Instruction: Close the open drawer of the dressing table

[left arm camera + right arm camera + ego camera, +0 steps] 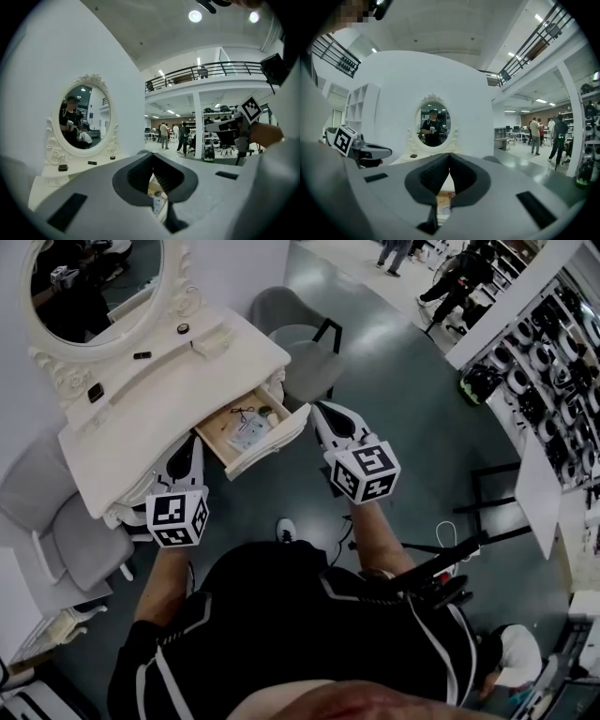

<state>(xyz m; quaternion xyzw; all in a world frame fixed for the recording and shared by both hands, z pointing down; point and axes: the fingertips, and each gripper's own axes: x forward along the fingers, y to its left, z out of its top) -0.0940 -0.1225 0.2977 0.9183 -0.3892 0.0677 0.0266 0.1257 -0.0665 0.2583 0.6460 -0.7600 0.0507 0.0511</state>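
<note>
Head view: open drawer (pixel 273 445) just beside right hand-held gripper (pixel 321 410), perhaps touching.

A large indoor hall, workshop-like, is shown. A polished grey floor (pixel 403 409), stocked shelving racks (pixel 544 334), a railed mezzanine (pixel 211 71) and standing people (pixel 183 137) are seen. A white dressing table (pixel 141 418) is set against a bare partition wall (pixel 389 89).
</note>
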